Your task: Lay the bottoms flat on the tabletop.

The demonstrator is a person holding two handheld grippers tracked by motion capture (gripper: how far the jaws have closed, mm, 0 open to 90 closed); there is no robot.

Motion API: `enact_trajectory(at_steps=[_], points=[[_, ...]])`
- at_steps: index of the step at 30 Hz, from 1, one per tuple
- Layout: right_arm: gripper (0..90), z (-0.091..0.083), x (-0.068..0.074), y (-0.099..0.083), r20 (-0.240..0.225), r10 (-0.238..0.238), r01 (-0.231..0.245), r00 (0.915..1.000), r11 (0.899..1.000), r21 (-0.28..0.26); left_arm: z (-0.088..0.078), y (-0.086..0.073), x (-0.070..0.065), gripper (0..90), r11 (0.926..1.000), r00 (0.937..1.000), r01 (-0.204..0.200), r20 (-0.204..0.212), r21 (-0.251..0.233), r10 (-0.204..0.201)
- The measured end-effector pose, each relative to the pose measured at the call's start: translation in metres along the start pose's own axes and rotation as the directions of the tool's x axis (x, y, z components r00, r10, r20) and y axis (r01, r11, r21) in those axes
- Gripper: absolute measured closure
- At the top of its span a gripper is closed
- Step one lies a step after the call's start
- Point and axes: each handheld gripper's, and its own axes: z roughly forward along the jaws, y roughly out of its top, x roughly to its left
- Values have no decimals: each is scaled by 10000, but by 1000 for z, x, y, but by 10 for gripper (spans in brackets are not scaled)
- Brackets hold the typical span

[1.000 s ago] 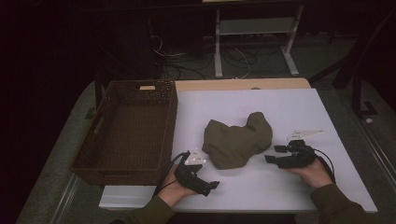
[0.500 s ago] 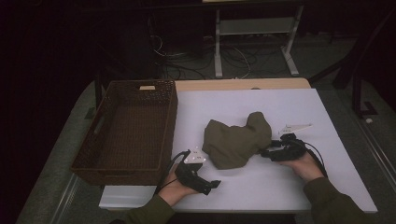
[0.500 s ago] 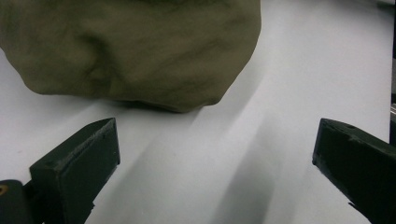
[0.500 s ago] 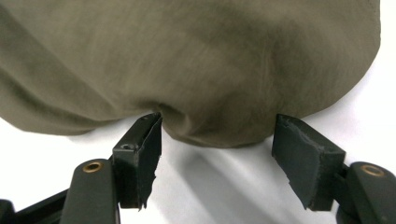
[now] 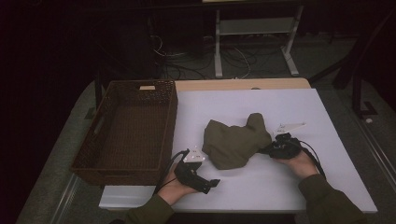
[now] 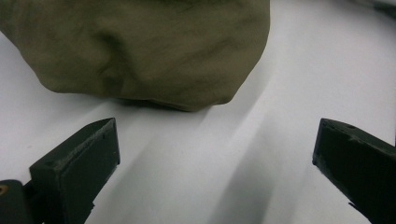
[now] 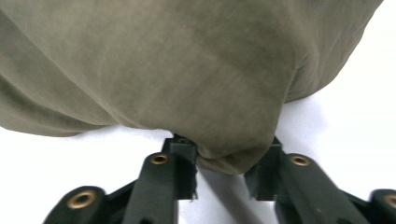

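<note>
A fold of the cloth (image 7: 187, 79) has just been pinched by the closing right hand-held gripper (image 7: 219, 172), the left hand-held gripper (image 6: 215, 154) is kept released just short of it, and a lift is likely called for next.

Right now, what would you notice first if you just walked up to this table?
The crumpled olive-green cloth in the middle of the white table stands out. The right tool has just been closing and pinches the cloth's edge. A big, empty brown wicker basket sits at the left.

High view looks down the table (image 5: 280, 186); gripper views sit close on the cloth (image 6: 140, 46).
</note>
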Motion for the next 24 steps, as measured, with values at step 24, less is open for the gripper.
enact_trajectory(at_steps=[24], points=[[823,-29,-15,3,526,375,-339,9979,9972,-672,-1,1,3,0,9998,10000,61,-15,-192,-62]])
